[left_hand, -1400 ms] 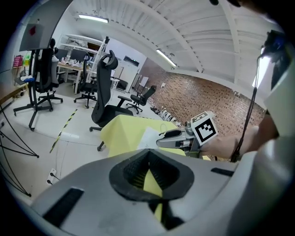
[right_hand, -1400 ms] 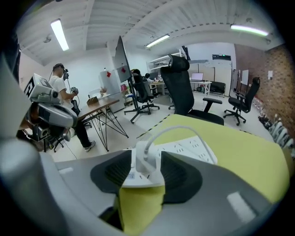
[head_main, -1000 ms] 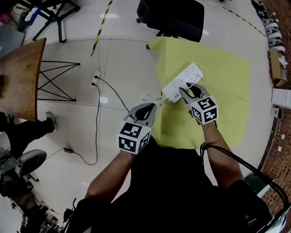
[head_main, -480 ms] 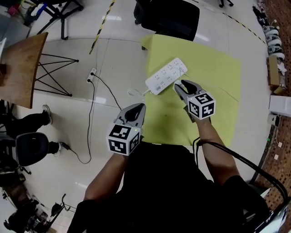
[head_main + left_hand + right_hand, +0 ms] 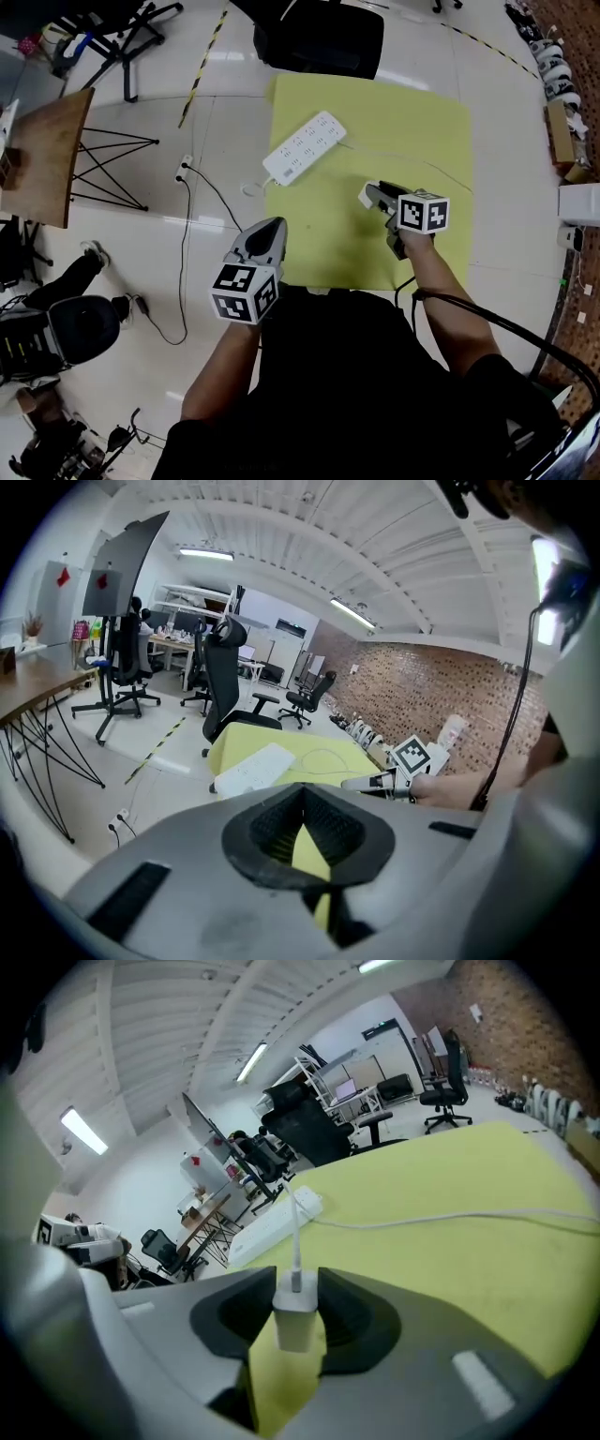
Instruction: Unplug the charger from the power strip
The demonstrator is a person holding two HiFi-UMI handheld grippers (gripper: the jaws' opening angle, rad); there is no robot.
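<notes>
- Holding the white charger (image 5: pixel 296 1321) by its 2 flat sides, the right gripper (image 5: pixel 298 1283) has its jaws partly apart and pressed onto the block, with the cable end pointing away from the hand.
- Left gripper (image 5: pixel 302 803): jaws brought together with nothing between them, hanging by the mat's near-left corner.
- The charger is clear of the power strip (image 5: pixel 303 146), which lies well apart at the mat's far-left edge, so the unplugging looks done.
- Handling guess: the charger is small, light, hard smooth plastic that could slip or twist. Grip the body, not the lead.
- The thin white cable (image 5: pixel 422 1220) is floppy and trails across the mat, so it may drag.
- The strip looks light and likely slides if tugged.
- Surface: a yellow mat (image 5: pixel 403 131) lying flat on a glossy pale floor (image 5: pixel 225 122).
- Room: 1 black office chair (image 5: pixel 319 37) at the mat's far edge, a wooden table (image 5: pixel 42 159) off to the left, and a brick wall (image 5: pixel 441 686) along the right.
</notes>
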